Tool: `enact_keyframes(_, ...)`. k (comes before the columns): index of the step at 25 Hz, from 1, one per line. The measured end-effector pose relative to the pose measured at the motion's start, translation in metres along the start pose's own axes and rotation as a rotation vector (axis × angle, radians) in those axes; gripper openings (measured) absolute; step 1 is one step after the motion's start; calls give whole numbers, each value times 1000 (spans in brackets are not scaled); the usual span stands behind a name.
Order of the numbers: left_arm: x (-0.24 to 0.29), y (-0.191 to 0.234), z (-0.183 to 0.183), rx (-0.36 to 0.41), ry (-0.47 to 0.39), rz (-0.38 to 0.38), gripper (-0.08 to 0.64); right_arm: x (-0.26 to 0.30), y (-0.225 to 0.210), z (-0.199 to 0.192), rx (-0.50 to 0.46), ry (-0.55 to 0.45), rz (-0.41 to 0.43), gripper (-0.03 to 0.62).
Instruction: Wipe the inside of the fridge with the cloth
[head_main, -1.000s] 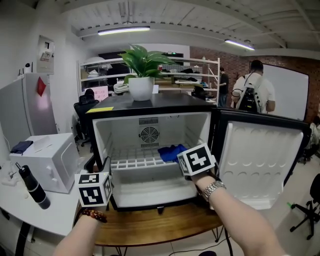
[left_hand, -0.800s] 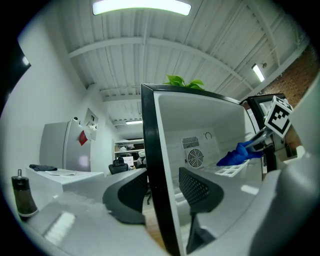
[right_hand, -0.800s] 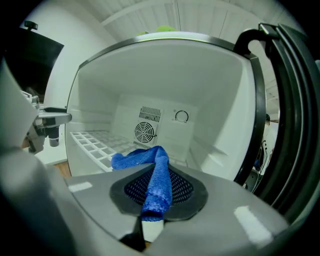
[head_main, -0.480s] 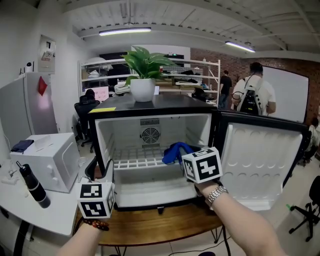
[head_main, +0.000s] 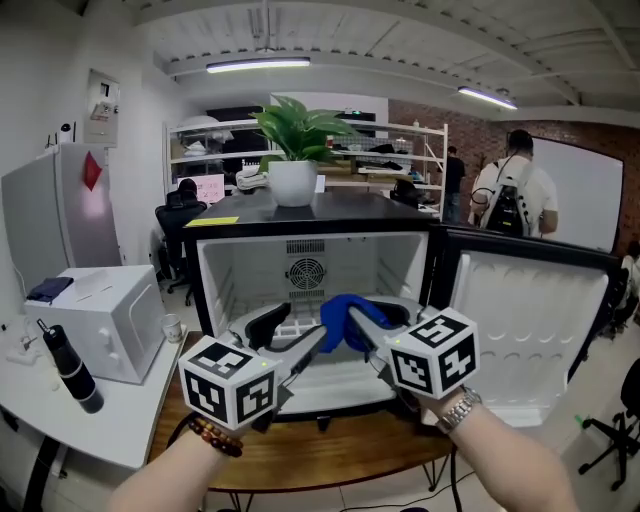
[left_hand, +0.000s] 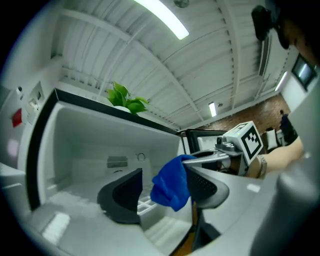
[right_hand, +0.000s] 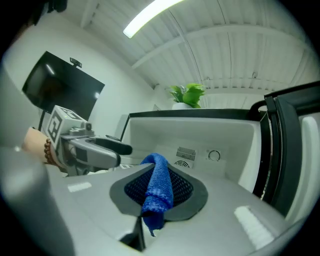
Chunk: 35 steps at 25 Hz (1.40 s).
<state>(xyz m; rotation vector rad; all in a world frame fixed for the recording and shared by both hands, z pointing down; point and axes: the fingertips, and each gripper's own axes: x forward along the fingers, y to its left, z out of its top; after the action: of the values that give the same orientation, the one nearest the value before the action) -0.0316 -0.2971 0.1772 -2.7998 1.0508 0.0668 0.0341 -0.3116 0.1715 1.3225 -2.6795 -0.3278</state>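
Your right tongs (head_main: 352, 325) clamp the blue cloth (head_main: 340, 312) at frame centre. Your left tongs (head_main: 292, 338) have just been opening and now stand wide, with the cloth hanging between them.

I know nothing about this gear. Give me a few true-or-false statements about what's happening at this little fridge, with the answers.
1. The right tool is clamped on the blue cloth. True.
2. The left tool is squeezing the blue cloth as well. False: its jaws have just been opening and stand apart, and the cloth hangs between them unsqueezed.
3. The fridge has its door shut. False: it is swung open to the right.
4. A potted plant stands on top of the fridge. True.
5. A white box sits on the white table left of the fridge. True.
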Motion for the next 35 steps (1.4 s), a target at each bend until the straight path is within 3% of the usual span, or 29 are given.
enact_keyframes(7, 26, -38, -2, -228, 3, -312, 331, -27, 26, 19, -58, -117, 176, 48)
enact_keyframes(11, 25, -57, -1, -261, -13, -457, 291, -38, 30, 18, -30, -135, 258, 48)
enact_keyframes(15, 28, -68, -4, -242, -15, -500, 259, -43, 27, 14, 15, -148, 290, 48)
enact_keyframes(18, 32, -74, -8, -189, 2, -493, 228, -47, 20, 11, 56, -154, 282, 49)
enact_keyframes(21, 41, -72, -16, -123, 31, -440, 155, -48, 18, 8, 76, -153, 273, 59)
enact_keyframes(25, 51, -66, -19, -85, 35, -375, 129, -47, 14, 6, 66, -148, 214, 74)
enact_keyframes(28, 60, -56, -17, -83, 37, -304, 118, -51, 8, 4, 52, -145, 147, 114)
enact_keyframes(35, 87, -27, -11, -89, 49, -137, 115, -61, -10, -11, -15, -101, -71, 118)
